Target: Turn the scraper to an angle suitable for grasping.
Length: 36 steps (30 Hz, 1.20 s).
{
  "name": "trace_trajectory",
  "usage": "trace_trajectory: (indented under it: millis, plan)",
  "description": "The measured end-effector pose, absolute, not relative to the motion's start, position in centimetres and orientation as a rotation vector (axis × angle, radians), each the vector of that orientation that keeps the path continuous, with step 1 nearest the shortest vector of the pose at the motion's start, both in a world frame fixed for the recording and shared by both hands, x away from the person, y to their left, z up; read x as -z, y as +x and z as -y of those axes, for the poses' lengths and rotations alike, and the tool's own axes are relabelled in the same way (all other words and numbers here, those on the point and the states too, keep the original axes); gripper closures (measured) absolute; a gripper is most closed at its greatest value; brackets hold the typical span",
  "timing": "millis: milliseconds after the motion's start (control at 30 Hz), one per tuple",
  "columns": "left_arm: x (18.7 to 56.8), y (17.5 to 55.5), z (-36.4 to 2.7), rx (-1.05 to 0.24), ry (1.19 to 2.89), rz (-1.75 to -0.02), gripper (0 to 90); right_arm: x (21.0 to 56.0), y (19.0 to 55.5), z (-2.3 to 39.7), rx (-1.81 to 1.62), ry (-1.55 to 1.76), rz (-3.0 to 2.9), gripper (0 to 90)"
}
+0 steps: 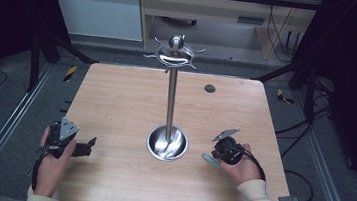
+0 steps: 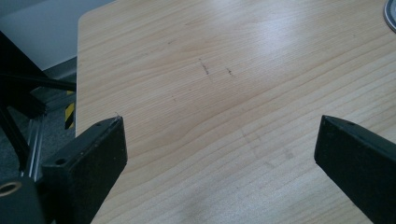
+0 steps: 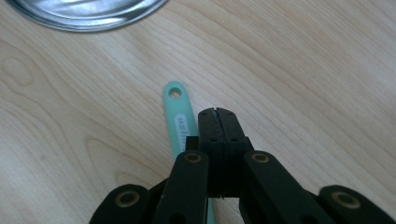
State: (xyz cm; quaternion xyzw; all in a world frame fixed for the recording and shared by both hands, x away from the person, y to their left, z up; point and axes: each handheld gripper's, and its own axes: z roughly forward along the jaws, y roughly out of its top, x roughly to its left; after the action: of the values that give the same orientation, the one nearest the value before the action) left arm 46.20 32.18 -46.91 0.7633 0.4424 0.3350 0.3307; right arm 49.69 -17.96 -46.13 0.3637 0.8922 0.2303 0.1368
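Right gripper (image 3: 217, 112) – jaws closed, beside a mint-green handle (image 3: 180, 119); left gripper (image 2: 219, 140) gapes wide over bare table (image 2: 210, 70).

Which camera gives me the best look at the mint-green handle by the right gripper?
The right gripper view: the green handle shows large, with its hanging hole, beside the shut right gripper. The high view shows a small sliver by that hand.

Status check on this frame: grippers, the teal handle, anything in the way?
Left gripper open, over bare table. Right gripper shut, teal handle alongside its jaws; grip unclear. Steel stand near, not blocking.
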Motion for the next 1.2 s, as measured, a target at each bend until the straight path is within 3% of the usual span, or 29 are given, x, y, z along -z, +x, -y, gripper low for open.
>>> trace_trajectory:
  millis: [400,800,1200]
  plan:
    - [46.8,46.1,-32.4,-0.873,1.980,-1.150,2.2,45.2,50.5,15.6,-0.421,0.924,-2.755,84.1]
    - [46.9,46.3,-32.3,-0.883,1.985,-1.156,2.2,45.1,51.7,15.5,-0.298,0.912,-2.838,69.4]
    - [46.9,46.2,-32.4,-0.882,1.988,-1.156,2.2,45.9,52.2,15.2,-0.272,0.937,-2.878,68.5]
